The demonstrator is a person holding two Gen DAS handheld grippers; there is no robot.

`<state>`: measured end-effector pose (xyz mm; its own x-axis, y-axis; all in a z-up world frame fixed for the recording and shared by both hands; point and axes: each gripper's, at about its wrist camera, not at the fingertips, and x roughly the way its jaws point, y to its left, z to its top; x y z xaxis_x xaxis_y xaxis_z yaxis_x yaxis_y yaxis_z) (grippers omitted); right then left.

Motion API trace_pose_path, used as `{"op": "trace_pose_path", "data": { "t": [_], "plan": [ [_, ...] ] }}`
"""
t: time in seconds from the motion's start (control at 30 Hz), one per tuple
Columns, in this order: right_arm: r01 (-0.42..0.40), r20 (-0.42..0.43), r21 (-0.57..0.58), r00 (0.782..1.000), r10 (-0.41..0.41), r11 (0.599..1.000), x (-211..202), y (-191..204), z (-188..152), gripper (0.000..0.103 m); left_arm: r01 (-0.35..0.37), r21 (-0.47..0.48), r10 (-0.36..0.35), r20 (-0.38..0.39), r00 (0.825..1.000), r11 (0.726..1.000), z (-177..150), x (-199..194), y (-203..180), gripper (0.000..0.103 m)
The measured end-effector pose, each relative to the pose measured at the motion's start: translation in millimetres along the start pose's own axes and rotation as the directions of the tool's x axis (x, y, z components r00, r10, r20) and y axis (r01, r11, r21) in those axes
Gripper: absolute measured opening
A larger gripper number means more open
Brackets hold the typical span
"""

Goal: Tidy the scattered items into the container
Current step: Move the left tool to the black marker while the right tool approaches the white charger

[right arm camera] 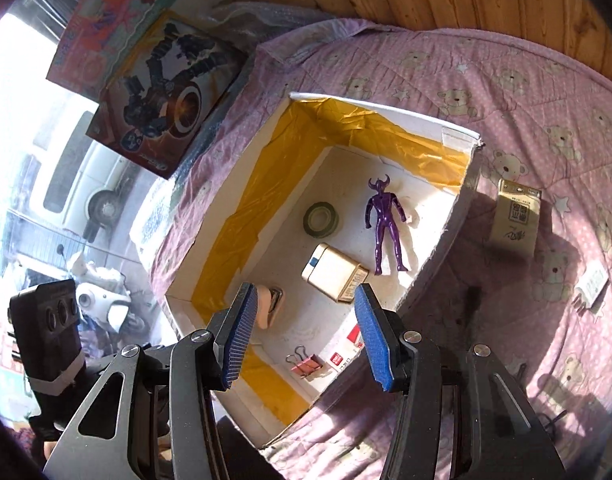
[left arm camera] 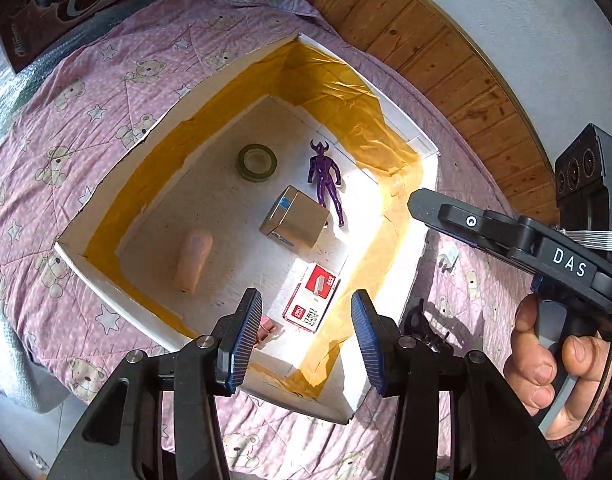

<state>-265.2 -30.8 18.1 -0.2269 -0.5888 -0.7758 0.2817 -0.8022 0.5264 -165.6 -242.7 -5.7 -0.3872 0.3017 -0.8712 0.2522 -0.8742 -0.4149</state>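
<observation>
Container: a shallow white box, open-topped, inner walls lined with glossy yellow tape, floor bare white. It sits on a bed covered by a pink quilt printed with bears and stars.

Inside the box:
- purple horned figure, lying flat on its back near the far wall;
- roll of olive-green tape, lying flat, just beside the figure;
- small gold carton with a blue mark on one end, near the middle, touching the figure's leg side in the left wrist view;
- pale pink stapler, lying apart from the carton;
- red-and-white staples box, flat near the near wall;
- pinkish binder clip, next to the staples box, partly hidden by a finger in the left wrist view.

Outside the box, on the quilt: a tan packet with printed characters just past the box's corner, a white charger plug further out, and a dark item at the frame edge, too shadowed to tell.

Left hand-held gripper: jaws spread wide, nothing between the blue pads, poised over the near rim. Right hand-held gripper: likewise wide and empty, above the box's near corner; a hand grips its handle.

Two toy cartons lie beyond the quilt's edge.
</observation>
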Motion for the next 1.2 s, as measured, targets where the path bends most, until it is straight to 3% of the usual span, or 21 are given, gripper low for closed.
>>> {"op": "trace_pose_path", "data": {
  "t": [0.17, 0.3, 0.5, 0.7, 0.93, 1.2],
  "plan": [
    [-0.048, 0.101, 0.072, 0.994, 0.041, 0.996, -32.0, -16.9, -37.1, 0.054, -0.034, 0.125, 0.028, 0.047, 0.998, 0.992, -14.5, -10.9, -30.3, 0.048],
    [-0.083, 0.148, 0.126, 0.987, 0.064, 0.989, -49.9, -32.2, -67.4, 0.055, -0.05, 0.248, 0.035, 0.065, 0.997, 0.967, -25.1, -13.1, -61.5, 0.048],
    [-0.11, 0.201, 0.216, 0.977, 0.066, 0.97, -68.1, -64.9, -103.8, 0.055, -0.035, 0.348, 0.016, 0.058, 0.998, 0.937, -29.9, -8.4, -98.8, 0.048],
    [-0.044, 0.21, 0.346, 0.977, -0.032, 0.937, -79.1, -120.0, -126.3, 0.055, 0.004, 0.435, -0.017, 0.026, 1.0, 0.9, -33.0, 6.3, -135.0, 0.048],
    [0.023, 0.223, 0.472, 0.964, -0.145, 0.881, -100.6, -178.2, -125.0, 0.055, 0.065, 0.465, -0.036, -0.07, 0.997, 0.883, -36.2, 49.9, -174.3, 0.048],
    [0.077, 0.197, 0.5, 0.96, -0.2, 0.863, -101.2, -204.6, -108.2, 0.055, -0.072, 0.5, 0.149, -0.115, 0.982, 0.863, -41.6, 111.4, -197.8, 0.048]
  ]
}}
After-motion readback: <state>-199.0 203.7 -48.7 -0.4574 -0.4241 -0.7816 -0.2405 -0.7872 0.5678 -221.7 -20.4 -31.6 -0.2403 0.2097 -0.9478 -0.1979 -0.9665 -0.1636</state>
